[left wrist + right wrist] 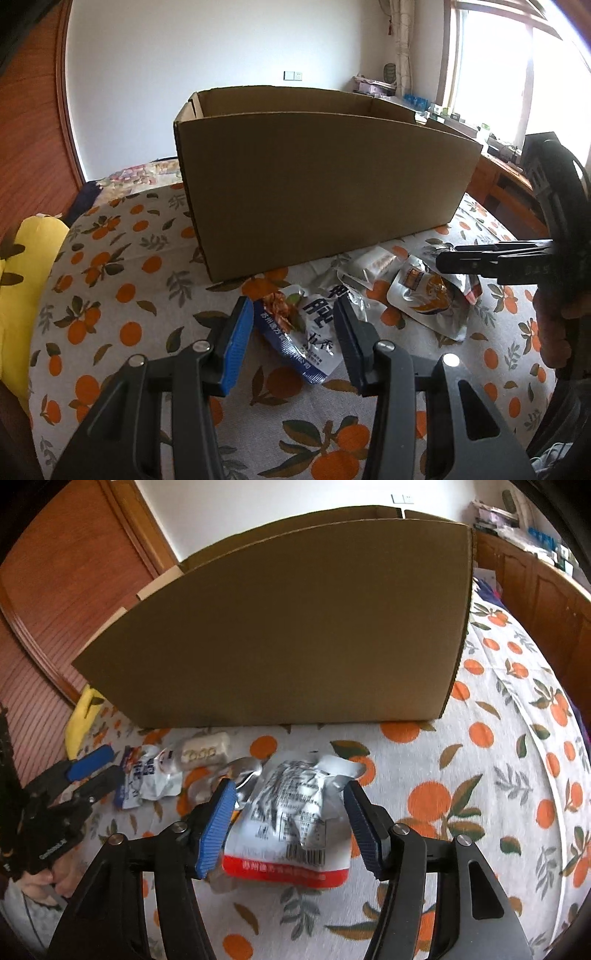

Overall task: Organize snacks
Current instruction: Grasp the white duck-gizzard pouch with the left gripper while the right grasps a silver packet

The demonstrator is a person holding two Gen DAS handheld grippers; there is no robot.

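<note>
Orange-print cloth [110, 295] spread over the table; yellow cushion [22, 295] at its left edge. Wooden door [66, 590] behind. Bright window [491, 66] with curtain [402, 40], cluttered sill [443, 110], wall switch [293, 75].

Tall cardboard box [325, 177] walls off the far side of the table [110, 295]; its top is open, so entry only from above. Snack packets crowd the strip in front of it: blue-and-white packet [295, 325] between left gripper [291, 332] jaws, silver packet [291, 812] between right gripper [291, 823] jaws, small white packet [205, 753] just beside the box wall. Bare cloth to the right [498, 775] and near left [110, 350]. Yellow cushion [22, 295] at left edge.
</note>
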